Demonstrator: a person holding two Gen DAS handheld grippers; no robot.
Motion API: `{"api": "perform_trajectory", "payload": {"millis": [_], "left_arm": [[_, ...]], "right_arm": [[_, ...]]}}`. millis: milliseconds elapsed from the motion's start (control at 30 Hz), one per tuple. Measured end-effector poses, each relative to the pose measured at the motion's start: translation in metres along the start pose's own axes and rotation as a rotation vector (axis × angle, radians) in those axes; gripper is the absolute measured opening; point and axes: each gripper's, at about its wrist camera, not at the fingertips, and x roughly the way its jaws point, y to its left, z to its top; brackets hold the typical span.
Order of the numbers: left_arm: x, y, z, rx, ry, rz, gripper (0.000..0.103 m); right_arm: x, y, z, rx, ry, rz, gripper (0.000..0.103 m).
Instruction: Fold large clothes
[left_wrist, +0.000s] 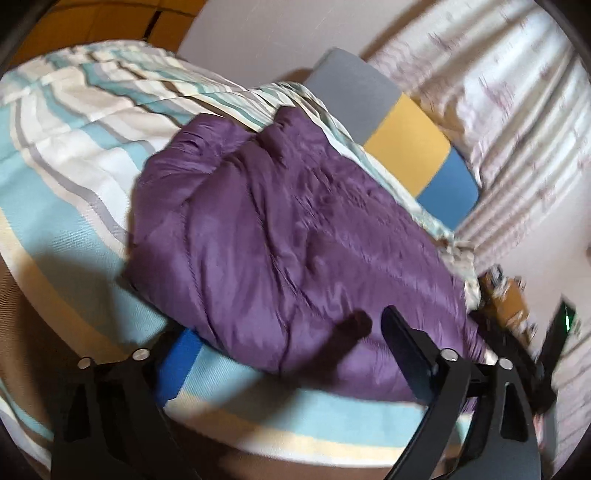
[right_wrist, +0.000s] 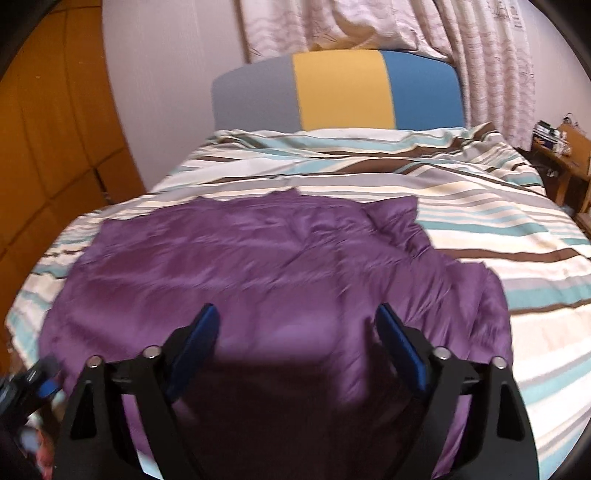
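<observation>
A puffy purple garment lies folded on a striped bed cover. My left gripper is at the garment's near edge. Its jaws stand wide, the left blue pad at the cloth's corner and the right finger over the cloth, and neither presses. In the right wrist view the purple garment spreads across the striped bed cover. My right gripper hovers over the garment's near part, open, with only cloth and its own shadow below. Part of the other gripper shows blurred at the lower left.
A headboard in grey, yellow and blue stands at the bed's far end, with pale curtains behind it. A wooden side table with small items is right of the bed. Orange wooden panels line the left wall.
</observation>
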Motion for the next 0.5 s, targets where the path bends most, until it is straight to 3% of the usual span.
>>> {"api": "perform_trajectory", "payload": {"millis": [67,167,233,300,500], "left_arm": [[0.003,0.009,0.007,-0.06,-0.014,-0.003,0.083],[0.002,0.014,0.011,-0.11,-0.039,-0.025,0.08],[0.002,0.012,0.009,-0.096,-0.049,-0.025,0.08],[0.006,0.008,0.008,-0.082,-0.054,-0.011,0.08],[0.02,0.001,0.017,-0.162,-0.08,-0.02,0.08]], "right_arm": [[-0.009,0.01,-0.006,-0.013,-0.003,0.047,0.058],[-0.018,0.03,-0.018,-0.073,0.012,0.137,0.04],[-0.019,0.042,-0.025,-0.13,0.018,0.143,0.034],[-0.008,0.054,-0.035,-0.218,0.045,0.084,0.032],[0.022,0.064,-0.046,-0.247,0.116,0.03,0.032]]}}
